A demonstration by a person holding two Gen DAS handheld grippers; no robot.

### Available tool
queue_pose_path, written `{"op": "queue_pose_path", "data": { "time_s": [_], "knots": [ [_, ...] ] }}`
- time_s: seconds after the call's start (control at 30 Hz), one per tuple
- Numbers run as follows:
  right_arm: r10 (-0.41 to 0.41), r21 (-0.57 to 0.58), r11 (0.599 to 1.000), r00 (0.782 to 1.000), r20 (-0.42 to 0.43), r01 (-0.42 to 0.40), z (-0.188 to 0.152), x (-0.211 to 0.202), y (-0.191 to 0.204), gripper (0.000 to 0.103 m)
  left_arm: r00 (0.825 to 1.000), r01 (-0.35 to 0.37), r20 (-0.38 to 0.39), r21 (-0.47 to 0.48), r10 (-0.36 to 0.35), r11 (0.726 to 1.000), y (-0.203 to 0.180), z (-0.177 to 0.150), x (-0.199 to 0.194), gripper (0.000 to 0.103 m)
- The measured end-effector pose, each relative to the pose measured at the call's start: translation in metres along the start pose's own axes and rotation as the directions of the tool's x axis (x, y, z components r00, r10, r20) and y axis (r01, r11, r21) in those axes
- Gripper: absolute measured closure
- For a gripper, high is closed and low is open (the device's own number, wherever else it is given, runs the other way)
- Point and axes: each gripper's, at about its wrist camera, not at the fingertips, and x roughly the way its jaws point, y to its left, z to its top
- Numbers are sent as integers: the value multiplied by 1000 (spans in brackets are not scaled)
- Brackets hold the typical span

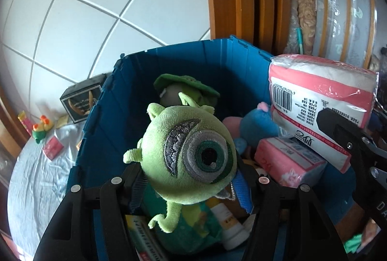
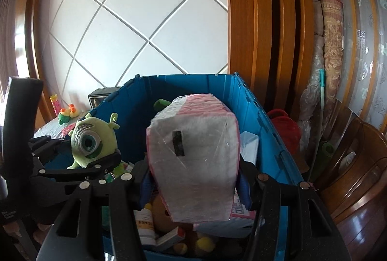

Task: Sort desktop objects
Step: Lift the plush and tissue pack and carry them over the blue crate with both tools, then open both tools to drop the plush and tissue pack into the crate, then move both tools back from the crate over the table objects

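My left gripper (image 1: 191,178) is shut on a green one-eyed plush monster (image 1: 191,154) and holds it over the open blue crate (image 1: 169,60). My right gripper (image 2: 193,178) is shut on a pink and white tissue pack (image 2: 193,157) and holds it over the same crate (image 2: 188,86). The tissue pack also shows at the right in the left wrist view (image 1: 321,96). The monster and the left gripper show at the left in the right wrist view (image 2: 93,140). The crate holds another green plush (image 1: 186,89), a blue plush (image 1: 258,127), a pink tissue pack (image 1: 287,161), a white bottle (image 1: 229,224) and boxes.
Left of the crate, on the pale cloth-covered table (image 1: 36,183), lie a black box (image 1: 82,101), a small duck toy (image 1: 42,127) and a pink packet (image 1: 52,147). A wooden door frame (image 2: 254,31), rolled rugs (image 2: 333,55) and a red bag (image 2: 285,125) stand at the right.
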Motion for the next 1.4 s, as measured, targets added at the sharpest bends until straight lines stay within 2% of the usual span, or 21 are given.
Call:
{"op": "queue_pose_path", "data": {
  "time_s": [0.1, 0.23, 0.4, 0.53, 0.6, 0.67, 1.1, 1.4],
  "knots": [
    [1, 5, 1000, 1000, -2, -1, -1, 2, -8, 48, 1000, -2, -2, 1, 2, 1000, -3, 0, 3, 38],
    [3, 7, 1000, 1000, 2, -3, 1, 1, -13, 48, 1000, -8, -1, -9, 8, 1000, -2, -2, 4, 21],
    [2, 16, 1000, 1000, 11, -2, 2, 0, -17, 43, 1000, -6, -7, -12, 6, 1000, 2, -3, 4, 16],
    [-9, 27, 1000, 999, 37, 8, 5, -5, -19, 12, 1000, -11, -16, -20, 11, 1000, 6, -5, 5, 12],
    [-17, 31, 999, 998, 54, 16, 7, -8, -19, 8, 1000, -11, -14, -27, 10, 1000, 9, -6, 4, 10],
    [-29, 38, 999, 997, 65, 27, 8, -12, -21, 0, 1000, -14, -11, -32, 13, 999, 11, -7, 2, 8],
    [-54, 66, 997, 996, 70, 49, 1, -28, -26, 0, 1000, 2, 27, -61, 0, 998, 22, -12, -18, 6],
    [-42, 53, 998, 997, 59, 39, -1, -30, -7, 0, 998, -3, 61, -79, 8, 997, 47, -20, -43, 6]
  ]
}}
